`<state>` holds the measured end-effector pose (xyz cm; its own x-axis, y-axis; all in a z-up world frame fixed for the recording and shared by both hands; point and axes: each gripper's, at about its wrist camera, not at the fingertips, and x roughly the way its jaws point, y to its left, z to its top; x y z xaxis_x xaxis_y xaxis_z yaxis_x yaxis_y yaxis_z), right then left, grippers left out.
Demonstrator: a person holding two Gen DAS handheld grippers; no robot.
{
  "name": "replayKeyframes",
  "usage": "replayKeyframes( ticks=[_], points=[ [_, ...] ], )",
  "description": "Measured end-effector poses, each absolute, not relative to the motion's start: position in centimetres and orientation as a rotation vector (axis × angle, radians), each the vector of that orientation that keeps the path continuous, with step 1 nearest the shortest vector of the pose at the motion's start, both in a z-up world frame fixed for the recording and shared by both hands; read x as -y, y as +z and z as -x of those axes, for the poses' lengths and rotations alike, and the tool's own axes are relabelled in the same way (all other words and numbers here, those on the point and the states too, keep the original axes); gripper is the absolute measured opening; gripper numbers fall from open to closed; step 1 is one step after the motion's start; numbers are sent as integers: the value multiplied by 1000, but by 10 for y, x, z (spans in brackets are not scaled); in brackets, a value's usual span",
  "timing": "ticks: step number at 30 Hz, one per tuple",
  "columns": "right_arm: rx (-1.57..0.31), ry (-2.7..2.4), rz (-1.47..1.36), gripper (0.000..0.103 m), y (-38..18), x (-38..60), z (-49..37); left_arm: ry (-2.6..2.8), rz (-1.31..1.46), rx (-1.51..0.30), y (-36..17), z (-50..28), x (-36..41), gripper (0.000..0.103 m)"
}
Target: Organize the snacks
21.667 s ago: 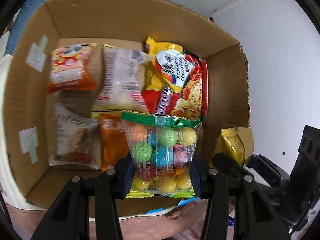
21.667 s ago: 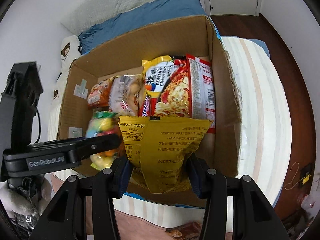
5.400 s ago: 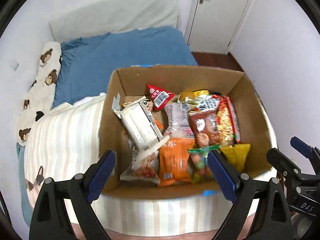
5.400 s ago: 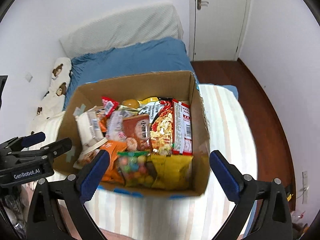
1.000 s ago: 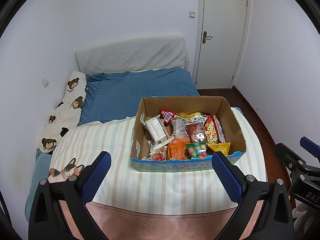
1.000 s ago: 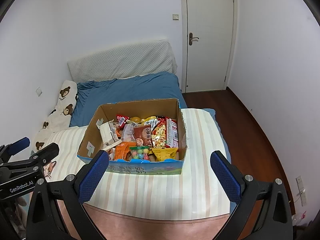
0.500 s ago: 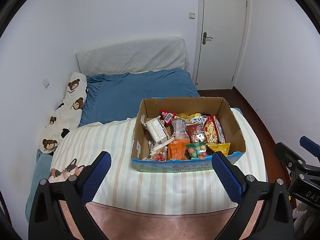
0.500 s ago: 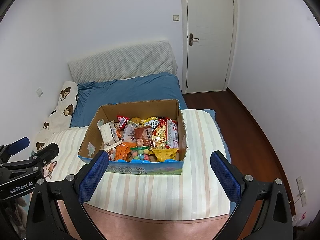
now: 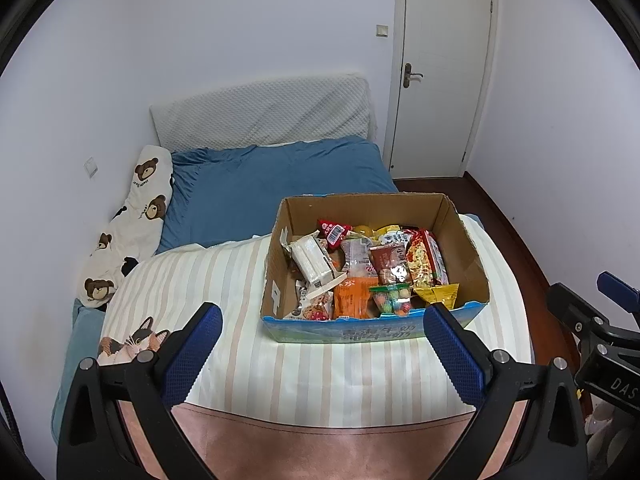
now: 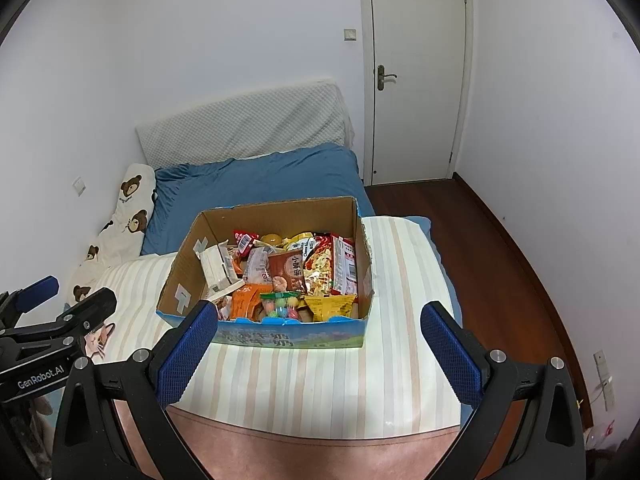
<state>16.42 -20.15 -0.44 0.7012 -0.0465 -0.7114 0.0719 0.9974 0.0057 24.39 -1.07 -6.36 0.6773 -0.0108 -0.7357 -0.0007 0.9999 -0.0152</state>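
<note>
A cardboard box with a blue printed front stands on the striped bed cover, packed with snack bags. In it lie a clear bag of coloured candy balls, a yellow bag, an orange bag, a red noodle pack and a white pack. My left gripper is open and empty, held well back from the box. My right gripper is open and empty too, also back from it.
The bed has a striped cover, a blue sheet, a bear-print pillow and a grey padded headboard. A white door and dark wood floor are to the right.
Over the last second nothing has visibly moved. Further back, both grippers held a candy bag and a yellow bag over the box, let them go, then drew far back.
</note>
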Motion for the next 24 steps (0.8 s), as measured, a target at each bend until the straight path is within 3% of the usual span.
replayKeyframes(
  ticks=[24],
  points=[
    [-780, -88, -40, 103, -1, 202, -155, -30, 13, -803, -61, -239, 10, 103]
  ],
)
